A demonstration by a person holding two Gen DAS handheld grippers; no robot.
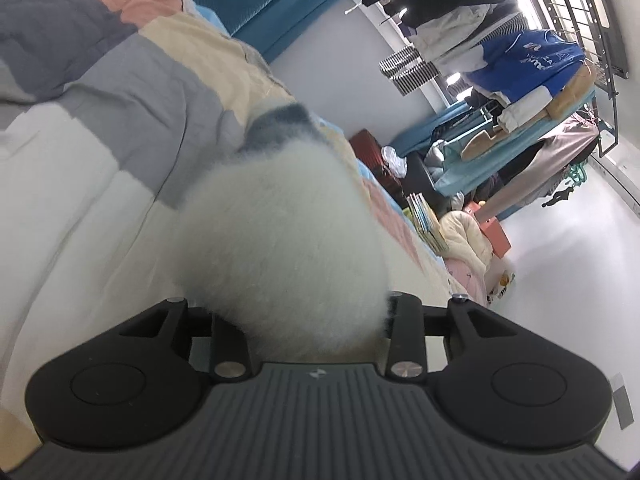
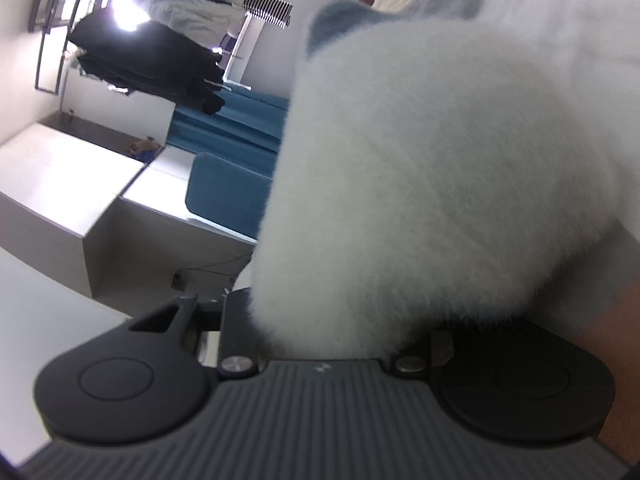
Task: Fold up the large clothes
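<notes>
A fluffy white garment with a grey-blue trim fills the space between the fingers of my left gripper, which is shut on it and holds it above the patchwork quilt on the bed. The fingertips are buried in the fleece. In the right wrist view the same white garment bulges out of my right gripper, which is shut on it. Its fingertips are hidden too. Both views are tilted.
A clothes rack with a blue jersey, dark coats and pale jackets stands by the window. Books, a pink box and piled bedding lie beside the bed. White cabinets and a teal bench show in the right view.
</notes>
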